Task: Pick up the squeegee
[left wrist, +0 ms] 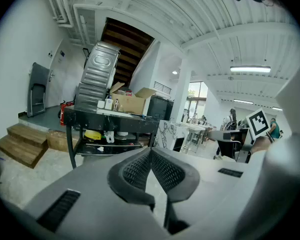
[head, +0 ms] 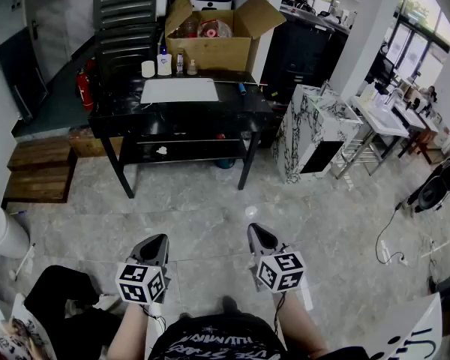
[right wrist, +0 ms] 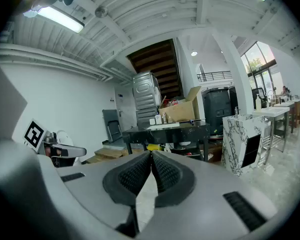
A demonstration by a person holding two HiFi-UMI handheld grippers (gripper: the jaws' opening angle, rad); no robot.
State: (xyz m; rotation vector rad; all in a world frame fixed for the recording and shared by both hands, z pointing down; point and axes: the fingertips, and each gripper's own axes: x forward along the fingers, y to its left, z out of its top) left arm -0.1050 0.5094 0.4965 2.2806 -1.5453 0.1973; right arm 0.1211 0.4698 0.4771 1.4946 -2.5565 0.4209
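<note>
A black table (head: 127,111) stands well ahead of me across the floor. On its right part lies a small blue-handled tool (head: 242,89), which may be the squeegee; it is too small to tell for certain. A white mat (head: 178,90) lies on the tabletop left of it. My left gripper (head: 159,239) and right gripper (head: 253,230) are held side by side low in the head view, far short of the table. Both are shut with nothing between the pads, as the left gripper view (left wrist: 151,149) and the right gripper view (right wrist: 151,153) show.
An open cardboard box (head: 210,40) and small bottles (head: 164,64) stand at the table's back. A marbled white cabinet (head: 315,130) is right of the table, wooden steps (head: 37,172) to the left, a white bin (head: 1,229) near my left. Grey tiled floor lies between.
</note>
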